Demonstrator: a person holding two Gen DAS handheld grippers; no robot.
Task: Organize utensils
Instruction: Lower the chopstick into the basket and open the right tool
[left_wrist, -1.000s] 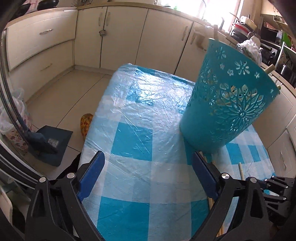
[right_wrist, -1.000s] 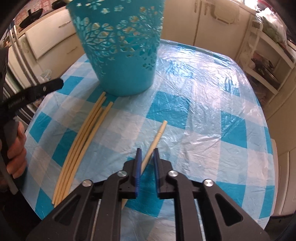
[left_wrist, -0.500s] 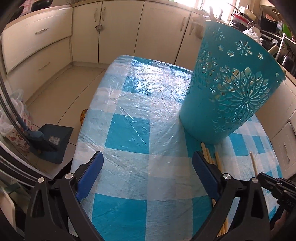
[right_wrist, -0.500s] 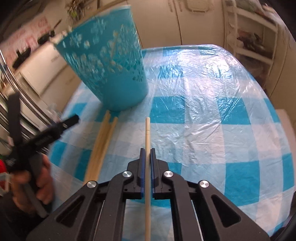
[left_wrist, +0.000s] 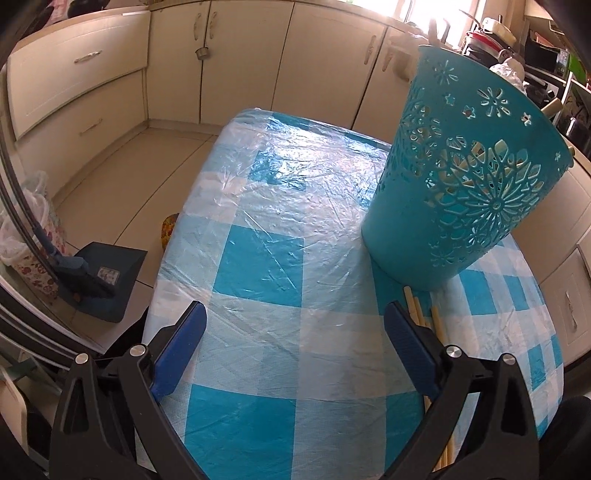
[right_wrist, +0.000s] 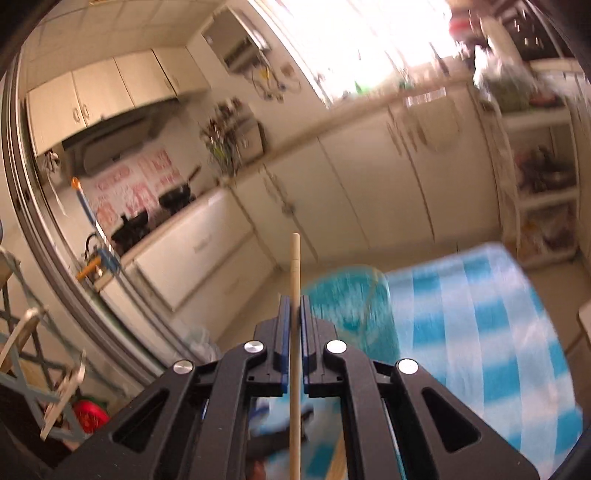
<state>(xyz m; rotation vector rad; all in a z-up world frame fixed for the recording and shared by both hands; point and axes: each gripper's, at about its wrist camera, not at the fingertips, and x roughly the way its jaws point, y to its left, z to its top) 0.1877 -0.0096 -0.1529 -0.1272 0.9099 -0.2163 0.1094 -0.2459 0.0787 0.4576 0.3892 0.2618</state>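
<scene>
Right claw (right_wrist: 294, 306) has lifted the chopstick (right_wrist: 294, 280).

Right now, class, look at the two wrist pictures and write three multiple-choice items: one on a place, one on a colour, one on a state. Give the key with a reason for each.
1. Where do the loose chopsticks lie?
A. on the tablecloth at the foot of the basket
B. on the floor
C. on the counter

2. What colour is the basket?
A. red
B. turquoise
C. white

3. What is the state of the right gripper?
A. wide open, nothing in it
B. shut with nothing in it
C. shut on one chopstick

Key:
1 A: their tips show on the cloth right below the basket's base.
2 B: its cut-out wall is turquoise in the left wrist view.
3 C: the blue pads press on the stick, which runs out past them.
</scene>
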